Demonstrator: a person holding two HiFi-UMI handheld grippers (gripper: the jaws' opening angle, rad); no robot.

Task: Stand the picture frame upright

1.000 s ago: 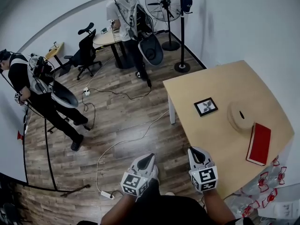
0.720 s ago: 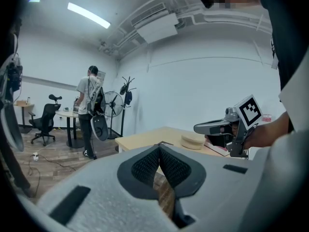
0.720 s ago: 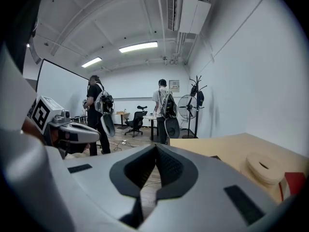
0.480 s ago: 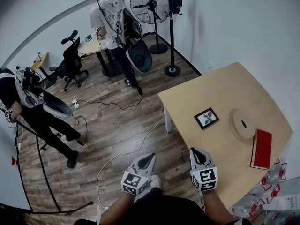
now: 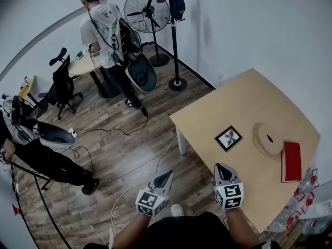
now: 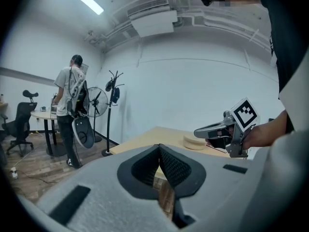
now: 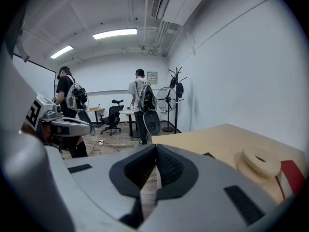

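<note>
Picture frame [image 5: 228,138]: lying flat and face up on the desk [image 5: 244,97], about midway across it and nearer its left side. It is not upright. Nothing touches it.

Left tongs [image 5: 167,174]: closed, the two pads meeting at the tip, with nothing between them. They are held over the wooden floor [image 5: 129,149], off the desk's left side and well apart from the frame.

Right tongs [image 5: 220,166]: fully closed and empty. They are held above the near edge of the desk and point toward the frame, with bare desktop between the two.

Other items on the desk: a round wooden disc [image 5: 268,138] just right of the frame but not touching it, and a red book [image 5: 292,161] beyond the disc at the right edge.

Surroundings: a person [image 5: 104,30] stands at the far side of the room with their back turned. A fan [image 5: 146,12] and a coat stand [image 5: 174,35] stand by the wall.
</note>
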